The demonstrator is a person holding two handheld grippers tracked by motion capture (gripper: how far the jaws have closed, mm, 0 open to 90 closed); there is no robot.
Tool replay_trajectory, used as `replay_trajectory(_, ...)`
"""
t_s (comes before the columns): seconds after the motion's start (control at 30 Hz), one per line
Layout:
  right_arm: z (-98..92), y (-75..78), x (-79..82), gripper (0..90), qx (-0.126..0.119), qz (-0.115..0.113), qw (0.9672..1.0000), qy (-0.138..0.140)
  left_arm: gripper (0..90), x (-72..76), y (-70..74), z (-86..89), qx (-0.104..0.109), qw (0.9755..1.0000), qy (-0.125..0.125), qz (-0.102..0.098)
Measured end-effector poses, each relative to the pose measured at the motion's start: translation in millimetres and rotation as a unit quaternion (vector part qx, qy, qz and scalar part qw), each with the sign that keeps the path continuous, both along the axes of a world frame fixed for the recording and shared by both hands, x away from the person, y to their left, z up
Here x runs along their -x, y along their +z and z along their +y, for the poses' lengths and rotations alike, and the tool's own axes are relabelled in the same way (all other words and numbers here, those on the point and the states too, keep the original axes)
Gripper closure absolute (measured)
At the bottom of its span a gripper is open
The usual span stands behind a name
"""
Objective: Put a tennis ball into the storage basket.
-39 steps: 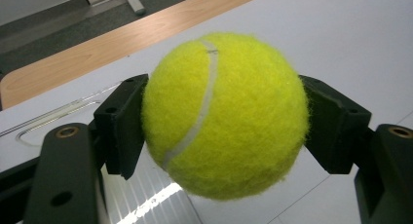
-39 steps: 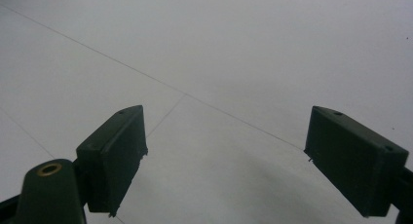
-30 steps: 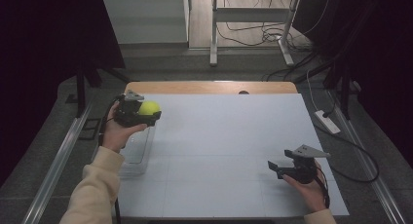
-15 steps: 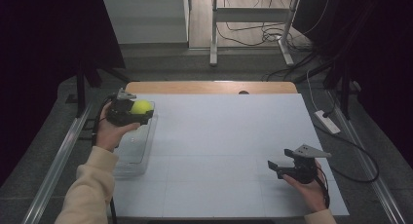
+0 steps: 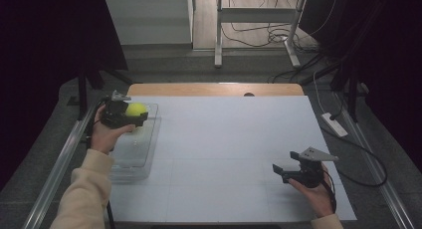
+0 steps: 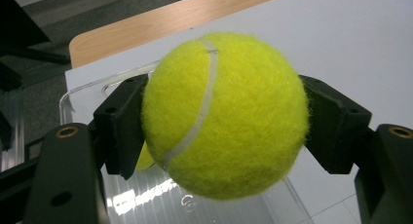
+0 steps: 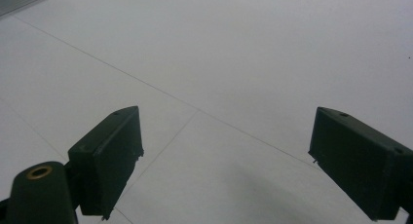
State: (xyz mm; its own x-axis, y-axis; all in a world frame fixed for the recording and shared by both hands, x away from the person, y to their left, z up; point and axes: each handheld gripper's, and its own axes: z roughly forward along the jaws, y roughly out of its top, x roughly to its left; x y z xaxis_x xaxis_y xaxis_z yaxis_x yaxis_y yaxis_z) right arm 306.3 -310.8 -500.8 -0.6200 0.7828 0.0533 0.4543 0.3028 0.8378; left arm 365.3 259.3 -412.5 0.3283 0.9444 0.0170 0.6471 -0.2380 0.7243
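Note:
A yellow tennis ball (image 5: 136,108) (image 6: 229,112) is clamped between the black pads (image 6: 122,131) of my left gripper (image 5: 131,115), which is shut on it. The ball hangs over the far end of a clear plastic tray (image 5: 148,152) (image 6: 85,90) at the table's left edge. A sliver of something yellow (image 6: 145,158) peeks out behind the ball inside the tray; I cannot tell what it is. Near the front right of the table, my right gripper (image 5: 279,171) (image 7: 224,160) is held open above the bare white tabletop, its jaws wide apart with nothing between them.
The white tabletop (image 5: 229,139) spreads between the two hands, with a wooden strip (image 5: 214,89) along its far edge. A metal rail (image 5: 59,164) runs along the left side. A power strip (image 5: 334,124) and cables lie on the floor at the right.
My left hand has carried the ball to the left, from the tray's right edge to over the tray. The right hand has stayed where it was.

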Motion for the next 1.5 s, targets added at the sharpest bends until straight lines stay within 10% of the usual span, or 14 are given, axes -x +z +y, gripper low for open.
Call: replay_trajectory(1.5,1.2,-3.8,-1.7,12.6,0.006,0.006,1.0000,0.002,26.4,-3.9,-53.3,25.4,-0.028,0.9942,0.040,0.095)
